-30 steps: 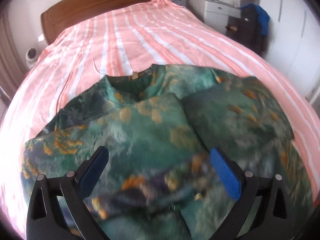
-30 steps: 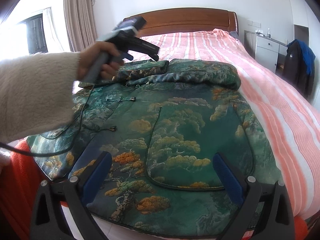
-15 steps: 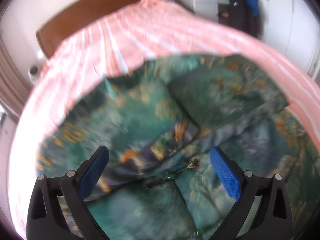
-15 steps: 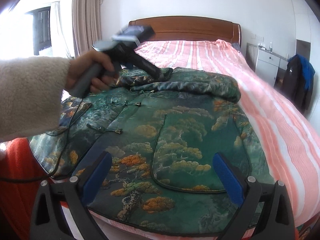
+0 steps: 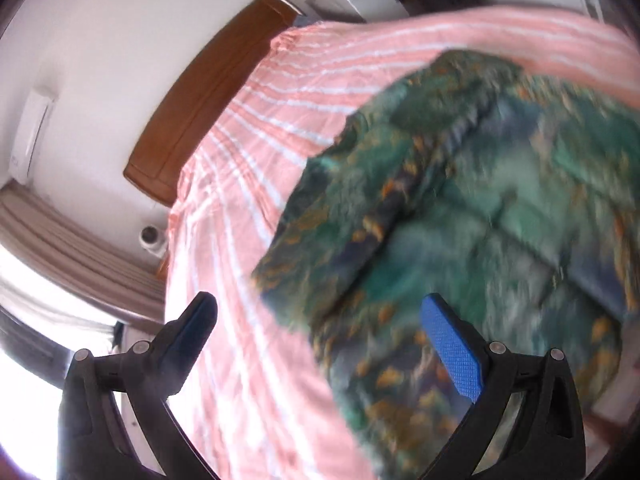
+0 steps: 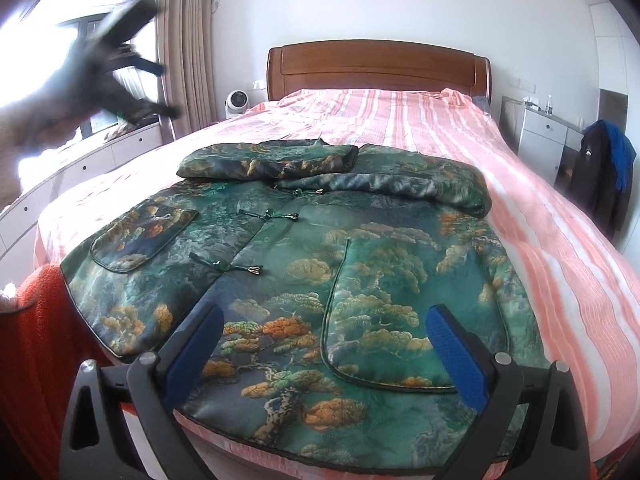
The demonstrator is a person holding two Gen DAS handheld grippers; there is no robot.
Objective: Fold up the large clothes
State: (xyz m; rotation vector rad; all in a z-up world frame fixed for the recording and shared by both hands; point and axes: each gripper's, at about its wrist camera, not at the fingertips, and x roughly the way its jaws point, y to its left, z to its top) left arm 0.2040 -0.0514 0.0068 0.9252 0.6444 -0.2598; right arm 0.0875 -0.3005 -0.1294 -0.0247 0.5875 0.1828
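since the earlier frames the left hand-held gripper [image 5: 318,344] has swung up and off to the left side of the bed, its view now tilted and blurred, and in the right wrist view it shows only as a dark smear [image 6: 120,60] high by the window, well clear of the cloth.

nearest, the right hand-held gripper [image 6: 326,344] hovers over the foot edge of the bed, fingers spread wide with nothing between them. the left one is just as wide apart and holds nothing.

under it lies the green brocade jacket with orange pine and cloud pattern [image 6: 304,272], flat on the bed with the pink and white striped sheet [image 6: 568,264], hem at the foot edge, front closed by knot buttons. both sleeves look already folded across the chest, toward the wooden headboard [image 6: 378,68].

judging by that, the sleeve step is done; the next move likely calls for both grippers to pinch the hem corners and carry the hem up to the collar.
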